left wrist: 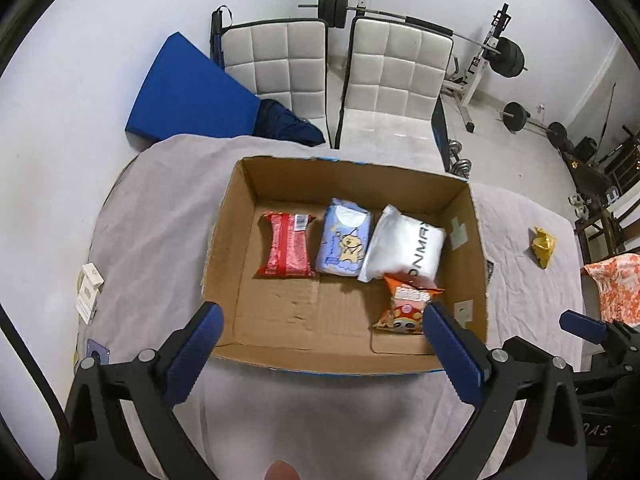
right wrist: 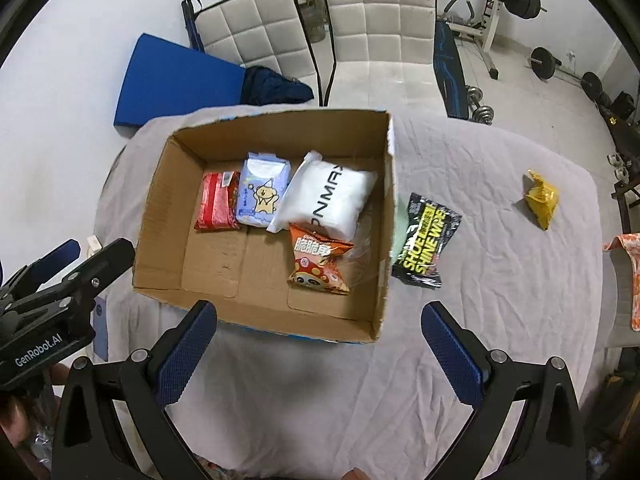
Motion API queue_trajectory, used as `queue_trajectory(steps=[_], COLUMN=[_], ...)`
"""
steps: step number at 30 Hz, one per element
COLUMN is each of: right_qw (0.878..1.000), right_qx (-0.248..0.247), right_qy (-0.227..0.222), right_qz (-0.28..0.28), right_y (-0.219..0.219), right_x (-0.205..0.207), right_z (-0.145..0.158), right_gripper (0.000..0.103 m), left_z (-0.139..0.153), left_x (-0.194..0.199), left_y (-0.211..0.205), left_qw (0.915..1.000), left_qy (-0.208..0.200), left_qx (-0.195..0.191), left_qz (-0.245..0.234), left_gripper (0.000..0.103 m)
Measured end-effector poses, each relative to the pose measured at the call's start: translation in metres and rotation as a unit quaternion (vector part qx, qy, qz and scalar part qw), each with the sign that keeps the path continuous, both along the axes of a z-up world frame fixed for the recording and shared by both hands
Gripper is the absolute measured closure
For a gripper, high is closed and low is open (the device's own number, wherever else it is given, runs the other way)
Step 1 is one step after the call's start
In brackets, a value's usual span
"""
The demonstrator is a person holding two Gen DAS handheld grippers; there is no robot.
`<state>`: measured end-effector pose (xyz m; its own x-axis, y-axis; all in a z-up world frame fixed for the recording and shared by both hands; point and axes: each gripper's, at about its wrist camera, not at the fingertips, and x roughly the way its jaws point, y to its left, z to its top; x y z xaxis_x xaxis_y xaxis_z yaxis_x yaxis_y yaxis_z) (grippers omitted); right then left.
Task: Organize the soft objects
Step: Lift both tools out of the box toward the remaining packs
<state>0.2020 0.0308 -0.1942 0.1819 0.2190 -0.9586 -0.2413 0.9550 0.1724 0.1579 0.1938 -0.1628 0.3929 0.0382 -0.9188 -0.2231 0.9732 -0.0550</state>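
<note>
My left claw (left wrist: 320, 336): wide open, nothing in it, hanging over the near edge of the cardboard box (left wrist: 224, 232); its blue pads frame the box floor.
My right claw (right wrist: 320, 336): also spread wide and holding nothing, poised above the box's near right corner and the grey cloth (right wrist: 500, 280) beside it.
Inside the box: a tidy back row, with red packet (left wrist: 287, 246), blue tissue pack (left wrist: 345, 242) and white pouch (left wrist: 404, 244) side by side and touching, flat on the floor. I judge that's deliberate: rows pack soft things without crushing them.
Orange snack bag (right wrist: 320, 258): in front of the white pouch, its top edge overlapping the pouch, starting what looks like a second row.
Still outside: the black shoe-wipe pack (right wrist: 426, 240) lies on the cloth just beside the box's right wall; the yellow packet (right wrist: 541, 198) sits well apart, further right.
Why I'm open: both claws look ready for the next pick, and my right one is nearer the black pack.
Hard to see: the left view hides the black pack behind the box wall. Something clear and crinkly shows beside the orange bag; I can't tell what it is. A pale green patch shows at the box's right wall, unidentifiable. The white pouch's lettering is partly covered.
</note>
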Motion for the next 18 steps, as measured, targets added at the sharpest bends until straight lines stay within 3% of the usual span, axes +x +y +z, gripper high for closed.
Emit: queue_trajectory(steps=[5, 9, 18], right_qw=[1.000, 0.998, 0.986], right_qx=[0.013, 0.010, -0.040], right_qy=[0.002, 0.010, 0.020], right_qz=[-0.023, -0.059, -0.158], right_y=[-0.031, -0.076, -0.207], right_x=[0.001, 0.007, 0.040], right_z=[0.007, 0.000, -0.034], right_gripper=[0.000, 0.000, 0.000], left_z=[0.007, 0.008, -0.029], left_x=[0.008, 0.031, 0.134], left_y=[-0.029, -0.079, -0.209], left_qw=[0.9997, 0.9974, 0.9767], left_qy=[-0.003, -0.001, 0.063], left_qx=[0.014, 0.020, 0.022], left_qz=[-0.018, -0.070, -0.204], left_gripper=[0.001, 0.001, 0.001])
